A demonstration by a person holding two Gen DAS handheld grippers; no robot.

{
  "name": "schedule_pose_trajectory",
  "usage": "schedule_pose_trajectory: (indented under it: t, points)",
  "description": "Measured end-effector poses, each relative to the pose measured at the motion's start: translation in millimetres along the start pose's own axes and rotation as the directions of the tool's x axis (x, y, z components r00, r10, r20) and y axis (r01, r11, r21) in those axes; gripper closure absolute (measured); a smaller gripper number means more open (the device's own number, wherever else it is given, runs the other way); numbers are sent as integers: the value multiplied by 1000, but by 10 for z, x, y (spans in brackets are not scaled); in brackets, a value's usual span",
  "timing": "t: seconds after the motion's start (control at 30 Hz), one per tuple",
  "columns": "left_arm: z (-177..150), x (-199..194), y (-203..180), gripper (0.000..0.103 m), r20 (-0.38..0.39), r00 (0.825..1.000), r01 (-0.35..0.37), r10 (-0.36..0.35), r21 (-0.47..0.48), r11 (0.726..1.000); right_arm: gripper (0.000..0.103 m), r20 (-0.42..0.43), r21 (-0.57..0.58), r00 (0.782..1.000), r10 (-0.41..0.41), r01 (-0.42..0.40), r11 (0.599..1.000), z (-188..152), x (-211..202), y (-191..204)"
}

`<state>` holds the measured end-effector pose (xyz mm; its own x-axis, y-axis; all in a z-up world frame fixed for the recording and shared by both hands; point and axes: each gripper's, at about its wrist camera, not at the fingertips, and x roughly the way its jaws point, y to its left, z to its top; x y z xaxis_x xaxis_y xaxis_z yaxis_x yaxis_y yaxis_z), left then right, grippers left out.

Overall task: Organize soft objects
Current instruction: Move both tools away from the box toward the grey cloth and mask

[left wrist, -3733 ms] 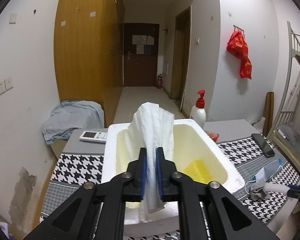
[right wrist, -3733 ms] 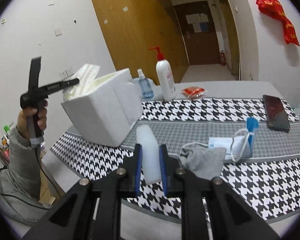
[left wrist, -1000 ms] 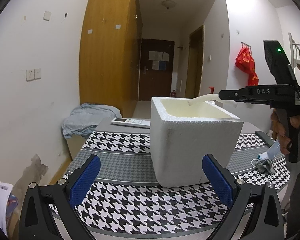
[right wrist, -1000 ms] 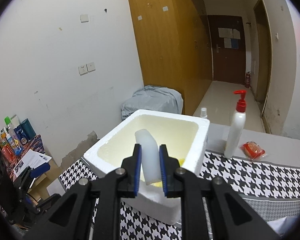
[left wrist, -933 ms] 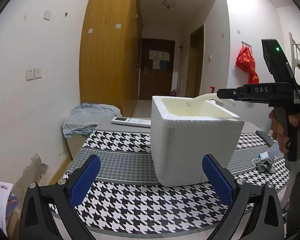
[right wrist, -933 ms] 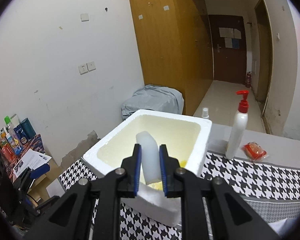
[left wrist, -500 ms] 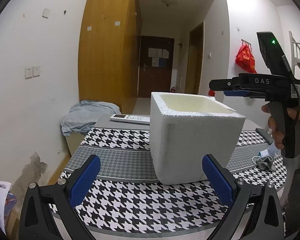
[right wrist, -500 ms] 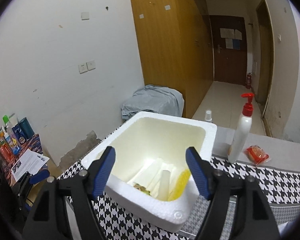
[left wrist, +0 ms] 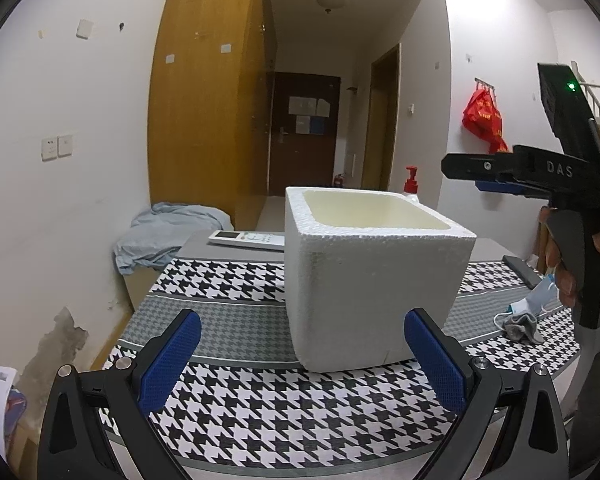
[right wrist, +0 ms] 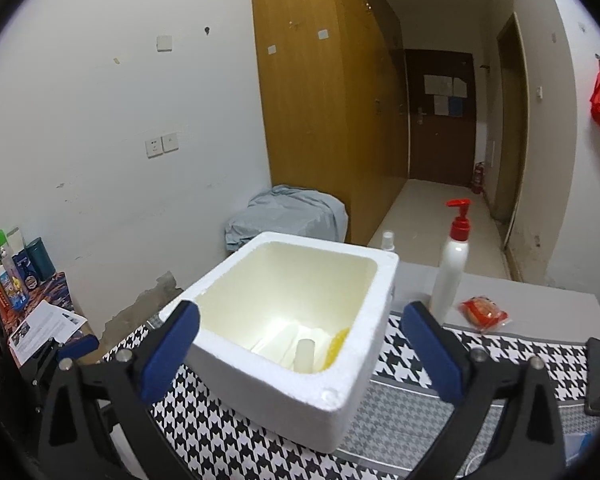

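Note:
A white foam box (left wrist: 376, 280) stands on the houndstooth tablecloth. My right gripper (right wrist: 300, 312) hovers over its open top (right wrist: 300, 412), jaws opening wide, nothing between them. Below, inside the box, lie a white soft block (right wrist: 305, 354), a white paper towel (right wrist: 276, 338) and a yellow item (right wrist: 338, 342). In the left wrist view the right gripper (left wrist: 460, 176) is held by a hand above the box's right rim. My left gripper (left wrist: 300, 320) is open and empty, in front of the box. A grey sock (left wrist: 522, 326) and a face mask (left wrist: 536, 300) lie to the right.
Behind the box stand a red-capped pump bottle (right wrist: 452, 264) and a small spray bottle (right wrist: 388, 240), with a red packet (right wrist: 484, 312) beside them. A remote (left wrist: 246, 239) lies at the back left, a phone (right wrist: 598, 376) at the right edge. A grey cloth bundle (left wrist: 168, 236) sits beyond the table.
The right gripper's jaws have spread from shut to wide open, and the white soft block dropped from them into the box. The left gripper has stayed where it was.

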<state>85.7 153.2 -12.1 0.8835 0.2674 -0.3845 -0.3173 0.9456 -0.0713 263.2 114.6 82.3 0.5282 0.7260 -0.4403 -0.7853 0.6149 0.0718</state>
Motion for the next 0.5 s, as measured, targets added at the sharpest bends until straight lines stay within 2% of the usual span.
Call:
schedule_pose_trajectory:
  t: [0.5]
  points:
    - [59, -34, -259, 1, 14, 999, 52, -52, 30, 998, 0, 40, 8, 998, -42, 41, 999, -193, -454, -97]
